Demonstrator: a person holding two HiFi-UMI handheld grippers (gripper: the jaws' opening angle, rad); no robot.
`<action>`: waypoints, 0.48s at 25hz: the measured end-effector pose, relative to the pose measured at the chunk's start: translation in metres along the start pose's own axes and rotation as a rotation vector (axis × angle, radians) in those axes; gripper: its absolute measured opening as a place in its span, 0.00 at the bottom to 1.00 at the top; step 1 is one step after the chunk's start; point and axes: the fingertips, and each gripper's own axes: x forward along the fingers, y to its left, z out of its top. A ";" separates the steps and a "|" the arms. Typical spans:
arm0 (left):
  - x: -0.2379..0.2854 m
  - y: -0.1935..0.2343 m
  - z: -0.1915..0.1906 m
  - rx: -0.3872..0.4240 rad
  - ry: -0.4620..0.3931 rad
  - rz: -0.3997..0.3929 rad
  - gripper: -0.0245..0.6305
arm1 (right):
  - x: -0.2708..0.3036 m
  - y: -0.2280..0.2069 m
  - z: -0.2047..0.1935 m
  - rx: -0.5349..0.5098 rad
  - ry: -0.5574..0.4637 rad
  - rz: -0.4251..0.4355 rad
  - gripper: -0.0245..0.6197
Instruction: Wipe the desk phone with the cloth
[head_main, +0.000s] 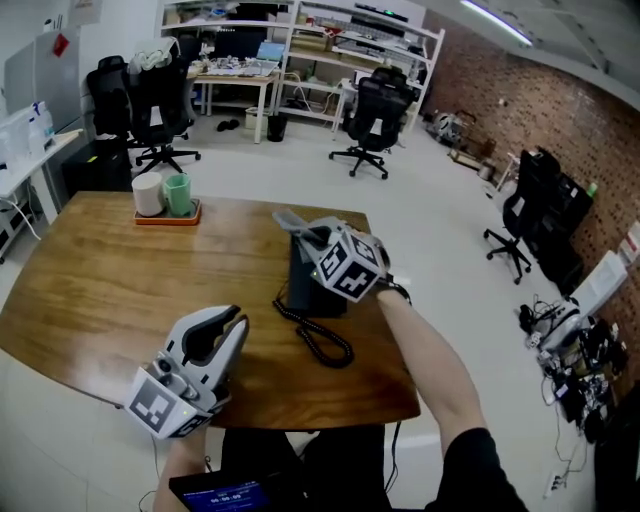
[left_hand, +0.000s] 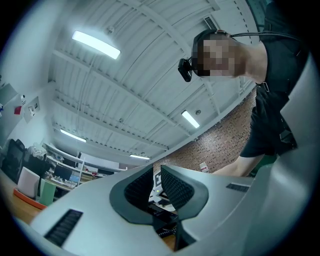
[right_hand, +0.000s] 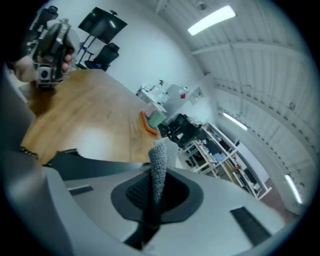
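The black desk phone (head_main: 312, 290) stands mid-table on the wooden desk (head_main: 100, 290), its coiled cord (head_main: 325, 342) trailing toward the front edge. My right gripper (head_main: 312, 240) hovers just over the phone's top, shut on a grey cloth (head_main: 290, 220) that sticks out past the jaws. In the right gripper view the cloth (right_hand: 160, 165) stands up between the pads, above the phone's dark body (right_hand: 75, 161). My left gripper (head_main: 228, 325) is near the front edge, left of the phone and apart from it. Tilted up toward the ceiling, its jaws (left_hand: 156, 182) are shut with nothing in them.
An orange tray (head_main: 168, 216) with a white cup (head_main: 148, 194) and a green cup (head_main: 179, 194) sits at the table's far left side. Black office chairs (head_main: 372, 118) and shelving stand beyond on the floor. The person's right forearm (head_main: 430, 360) crosses the table's front right corner.
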 end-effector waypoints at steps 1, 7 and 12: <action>0.000 0.000 0.000 0.001 0.000 0.001 0.09 | -0.008 0.016 0.001 -0.025 -0.010 0.045 0.08; 0.001 -0.007 0.003 -0.023 -0.015 -0.023 0.09 | -0.079 0.138 0.003 -0.241 -0.071 0.388 0.08; -0.002 -0.001 -0.004 -0.014 0.003 -0.011 0.09 | -0.061 0.043 -0.001 -0.058 -0.093 0.111 0.08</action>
